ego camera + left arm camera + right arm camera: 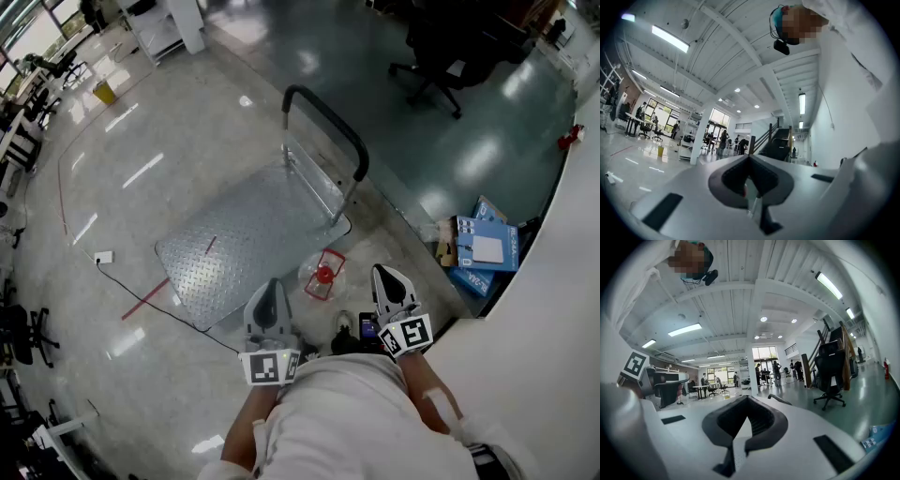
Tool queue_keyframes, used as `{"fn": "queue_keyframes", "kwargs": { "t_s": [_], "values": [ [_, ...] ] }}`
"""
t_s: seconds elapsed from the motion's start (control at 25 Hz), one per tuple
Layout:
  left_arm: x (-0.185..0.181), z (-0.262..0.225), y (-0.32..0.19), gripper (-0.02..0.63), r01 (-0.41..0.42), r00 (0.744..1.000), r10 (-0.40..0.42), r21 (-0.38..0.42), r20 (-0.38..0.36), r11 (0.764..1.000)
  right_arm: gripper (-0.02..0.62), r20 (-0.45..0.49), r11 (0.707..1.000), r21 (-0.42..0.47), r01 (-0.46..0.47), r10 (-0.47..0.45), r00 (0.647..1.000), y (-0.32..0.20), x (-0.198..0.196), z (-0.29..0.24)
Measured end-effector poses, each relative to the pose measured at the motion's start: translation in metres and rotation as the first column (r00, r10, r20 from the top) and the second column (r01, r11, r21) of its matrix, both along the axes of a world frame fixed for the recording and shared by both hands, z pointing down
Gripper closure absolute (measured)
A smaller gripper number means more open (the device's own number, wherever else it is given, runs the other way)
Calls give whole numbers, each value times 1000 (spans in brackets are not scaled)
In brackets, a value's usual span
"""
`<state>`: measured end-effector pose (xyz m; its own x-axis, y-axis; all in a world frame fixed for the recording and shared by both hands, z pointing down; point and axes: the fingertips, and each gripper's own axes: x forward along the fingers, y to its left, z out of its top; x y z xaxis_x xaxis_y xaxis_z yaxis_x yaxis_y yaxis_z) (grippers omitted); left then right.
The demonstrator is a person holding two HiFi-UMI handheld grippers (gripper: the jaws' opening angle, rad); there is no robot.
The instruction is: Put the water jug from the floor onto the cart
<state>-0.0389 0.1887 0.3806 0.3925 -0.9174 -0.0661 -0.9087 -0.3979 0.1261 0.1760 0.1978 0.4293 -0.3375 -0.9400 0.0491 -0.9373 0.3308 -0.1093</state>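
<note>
A clear water jug (pixel 320 275) with a red cap and red carry handle stands on the floor, touching the near corner of the cart (pixel 246 246). The cart is a flat steel checker-plate platform with a black push handle (pixel 328 120) at its far end. Nothing lies on it. My left gripper (pixel 272 285) hangs just left of the jug and my right gripper (pixel 382 275) just right of it, both level and held close to the person's body. Both are shut and hold nothing, as the left gripper (pixel 749 158) and right gripper (pixel 747 400) show in their own views.
Blue cartons (pixel 483 247) lie on the floor at the right beside a white wall. A black office chair (pixel 433 45) stands beyond the cart. A cable with a white socket (pixel 103 257) and a red tape line (pixel 144 299) run left of the cart.
</note>
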Motion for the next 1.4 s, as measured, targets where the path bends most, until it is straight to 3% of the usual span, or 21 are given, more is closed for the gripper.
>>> {"fn": "queue_keyframes", "kwargs": {
  "t_s": [0.52,0.84,1.04,1.12,1.24,1.32,1.4],
  "values": [
    [3,1,-7,603,0,1000,0,-5,-1,1000,584,-16,1000,-13,-16,16,1000,-9,4,8],
    [3,3,-14,603,-4,1000,4,-6,2,1000,583,-64,993,-112,-45,38,997,-37,2,51],
    [6,19,-32,603,-2,1000,2,-20,-2,1000,581,-113,967,-250,-46,18,993,-63,1,118],
    [11,32,-36,603,-5,1000,5,-46,0,999,581,-142,936,-349,-42,-9,990,-67,0,160],
    [10,49,-43,603,-8,1000,8,-85,-4,996,580,-184,852,-523,-27,-82,979,-69,-9,232],
    [7,59,-48,603,-7,1000,6,-97,-5,995,556,-194,765,-644,-6,-156,968,-68,-19,286],
    [4,68,-53,603,-5,1000,4,-106,-5,994,441,-179,654,-756,19,-235,955,-60,-32,341]
  ]
}}
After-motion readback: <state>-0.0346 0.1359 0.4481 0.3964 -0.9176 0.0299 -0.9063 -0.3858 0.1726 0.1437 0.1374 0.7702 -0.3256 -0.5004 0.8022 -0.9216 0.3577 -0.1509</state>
